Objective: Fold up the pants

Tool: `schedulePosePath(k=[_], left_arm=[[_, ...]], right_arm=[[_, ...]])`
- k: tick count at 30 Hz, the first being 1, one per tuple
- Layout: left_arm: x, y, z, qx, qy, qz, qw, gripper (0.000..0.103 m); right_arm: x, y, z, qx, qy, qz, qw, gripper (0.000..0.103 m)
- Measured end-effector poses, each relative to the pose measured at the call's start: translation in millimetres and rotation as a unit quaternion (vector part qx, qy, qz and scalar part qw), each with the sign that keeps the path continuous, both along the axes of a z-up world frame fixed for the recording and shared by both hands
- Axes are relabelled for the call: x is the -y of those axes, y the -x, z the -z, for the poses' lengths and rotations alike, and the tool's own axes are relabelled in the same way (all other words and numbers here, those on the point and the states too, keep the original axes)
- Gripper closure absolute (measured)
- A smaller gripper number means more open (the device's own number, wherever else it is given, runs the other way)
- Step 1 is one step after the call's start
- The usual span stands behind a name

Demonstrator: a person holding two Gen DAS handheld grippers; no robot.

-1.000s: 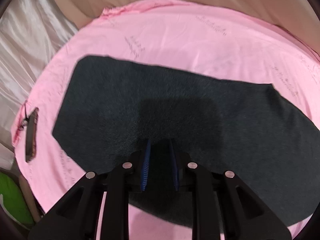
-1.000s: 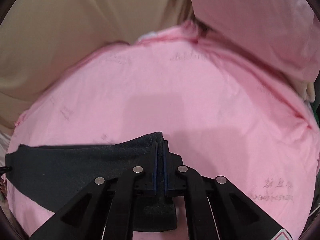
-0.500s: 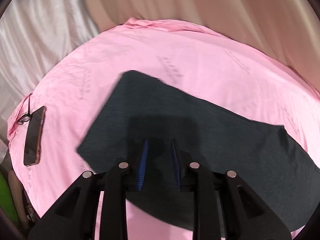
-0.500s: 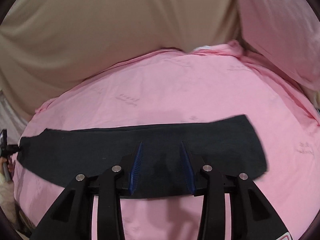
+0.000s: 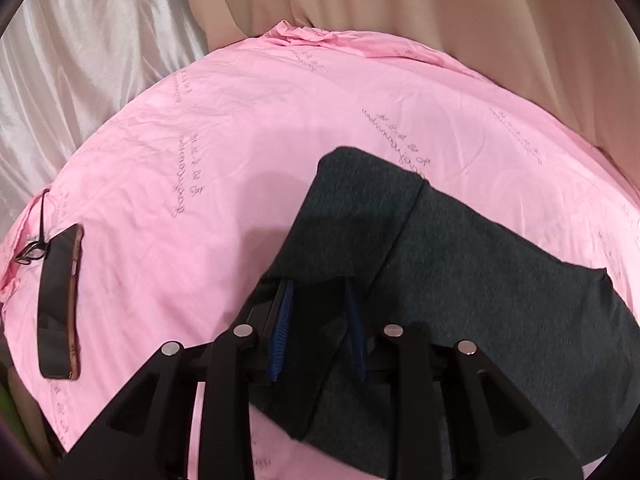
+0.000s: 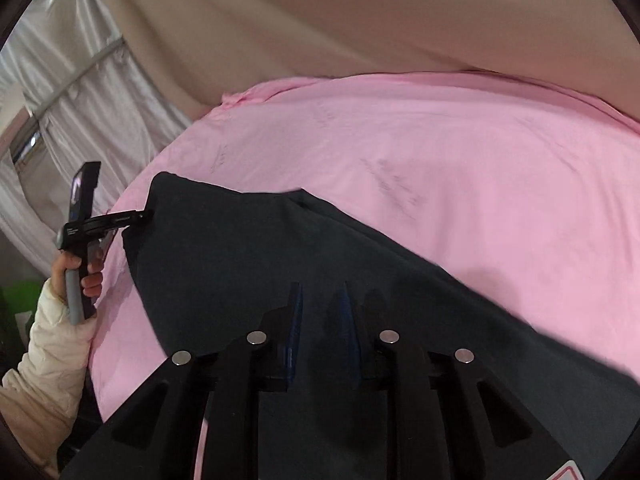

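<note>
Pants (image 5: 480,280) lay spread on the pink bed sheet (image 5: 240,160), dark grey. One end was doubled over w/ a seam line across it, near the middle of the bed.

L claw (image 5: 317,286) pointed down at that doubled end. Its jaws had just been opening. A flap of cloth sat between the blue pads (image 5: 282,328), pads apart by the cloth's thickness. Couldn't tell if they pressed on it.

From the R wrist cam, the L claw (image 6: 140,216) met the far corner of the pants (image 6: 240,260). The left hand (image 6: 76,276) gripped its handle, w/ a cream sleeve (image 6: 48,344) below.

R claw (image 6: 321,288) hung over the pants' near part, view blurred. Its jaws had just been closing, yet the pads stood apart. Flat cloth showed in the gap, nothing bunched in it.

Phone (image 5: 58,304) lay at the sheet's left edge, well apart from the pants, w/ a thin black cord at its top end. Beige curtain (image 5: 400,0) hung behind the bed, a white one (image 5: 80,40) to the left.
</note>
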State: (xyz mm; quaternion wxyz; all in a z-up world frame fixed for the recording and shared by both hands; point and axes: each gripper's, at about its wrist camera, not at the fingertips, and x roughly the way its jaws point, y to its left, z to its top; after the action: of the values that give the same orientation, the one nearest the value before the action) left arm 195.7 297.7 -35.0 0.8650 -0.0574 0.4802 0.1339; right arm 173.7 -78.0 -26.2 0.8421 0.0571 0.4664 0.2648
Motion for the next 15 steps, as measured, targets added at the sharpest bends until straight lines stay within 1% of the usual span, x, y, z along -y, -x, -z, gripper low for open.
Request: schedulePosePath(k=[3, 4, 5, 6, 7, 8, 9, 11, 12, 14, 15], left_arm=[[-5, -4, -1, 0.007, 0.018, 0.005, 0.9998, 0.077], [-6, -7, 0, 0.008, 0.023, 0.007, 0.9997, 0.076], [-7, -10, 0, 0.007, 0.028, 0.008, 0.9995, 0.075], [-8, -13, 1, 0.007, 0.03, 0.01, 0.9995, 0.074], [-9, -17, 1, 0.008, 0.028, 0.012, 0.9995, 0.072], [-9, -21, 2, 0.008, 0.022, 0.016, 0.9996, 0.071], [-9, -26, 3, 0.008, 0.017, 0.018, 0.9997, 0.069], [-9, -34, 4, 0.011, 0.007, 0.016, 0.9998, 0.068], [-9, -40, 5, 0.011, 0.004, 0.014, 0.9998, 0.068], [-10, -47, 10, 0.007, -0.008, 0.005, 0.9999, 0.063], [-10, -51, 12, 0.008, -0.021, -0.003, 0.9997, 0.055]], right_arm=[[-40, -35, 12, -0.017, 0.021, -0.016, 1.0, 0.074], [-51, -47, 20, -0.026, 0.033, -0.018, 0.999, 0.07], [-56, -56, 26, -0.033, 0.044, -0.016, 0.998, 0.068], [-62, -61, 31, -0.034, 0.05, -0.013, 0.998, 0.068], [-66, -65, 32, -0.021, 0.051, -0.013, 0.998, 0.069], [-69, -67, 32, -0.024, 0.054, -0.017, 0.998, 0.092], [-68, -71, 32, -0.025, 0.054, -0.016, 0.998, 0.097], [-66, -77, 23, 0.002, 0.06, -0.009, 0.998, 0.098], [-64, -82, 21, 0.006, 0.058, -0.004, 0.998, 0.098], [-58, -96, 30, -0.007, 0.054, 0.003, 0.998, 0.098], [-60, -102, 39, -0.018, 0.064, 0.0, 0.998, 0.098]])
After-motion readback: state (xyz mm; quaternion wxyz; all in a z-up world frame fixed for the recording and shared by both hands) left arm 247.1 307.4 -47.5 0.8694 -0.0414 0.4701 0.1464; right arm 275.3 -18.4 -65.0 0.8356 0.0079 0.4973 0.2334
